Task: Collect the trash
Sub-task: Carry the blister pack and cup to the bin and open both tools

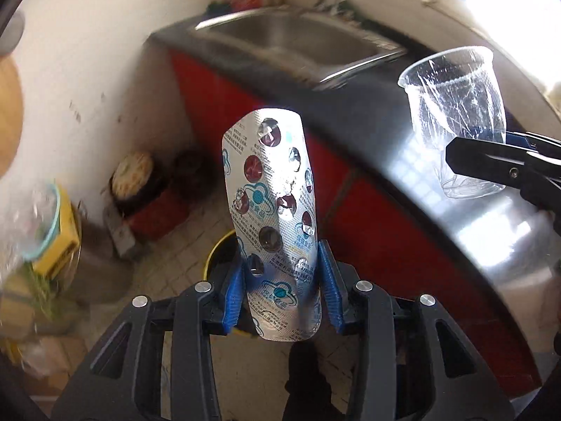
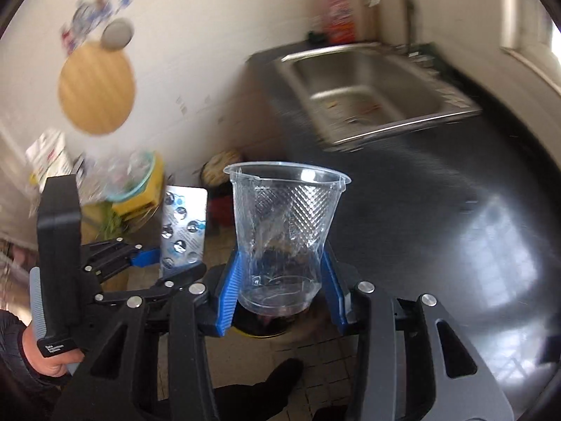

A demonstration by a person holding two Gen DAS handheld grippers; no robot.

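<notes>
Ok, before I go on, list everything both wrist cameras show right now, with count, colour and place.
blister pack: one, silver foil, pockets punched out, upright between the left gripper's fingers
plastic cup: one, clear, crumpled, upright between the right gripper's fingers
trash bin: one, yellow rim, on the floor below both grippers, mostly hidden
sink: one, steel, set in the counter
counter: one, dark top, red front
bottle: one, red and orange, behind the sink, blurred
round board: one, wooden, on the wall
yellow box: one, left side, blurred
left gripper: black with blue pads, shut on the pack
right gripper: black with blue pads, shut on the cup
hand: one, gripping the left gripper's handle
</notes>
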